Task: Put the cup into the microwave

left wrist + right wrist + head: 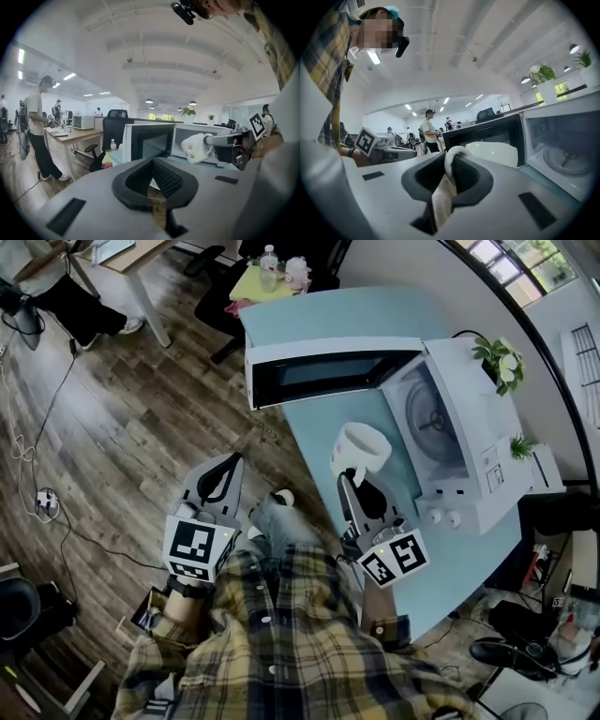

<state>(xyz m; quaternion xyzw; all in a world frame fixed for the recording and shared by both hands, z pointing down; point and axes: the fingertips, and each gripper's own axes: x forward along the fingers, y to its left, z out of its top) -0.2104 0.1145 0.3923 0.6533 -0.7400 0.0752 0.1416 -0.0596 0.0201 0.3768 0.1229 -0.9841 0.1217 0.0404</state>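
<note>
A white cup (361, 448) hangs in the air in front of the open white microwave (469, 418), just left of its cavity and turntable (433, 420). My right gripper (350, 478) is shut on the cup's handle (451, 158), with the cup's body (493, 152) beyond the jaws. The microwave door (323, 374) is swung wide to the left. My left gripper (232, 463) is over the wooden floor left of the table, jaws together and empty. The left gripper view looks past the left gripper (152, 162) to the cup (198, 146) and the right gripper (220, 139).
The microwave stands on a teal table (319, 315). Two small potted plants (498, 358) sit on top of it. A bottle (270, 261) and small items lie at the table's far end by a black chair (115, 126). People stand at desks in the background (37, 126).
</note>
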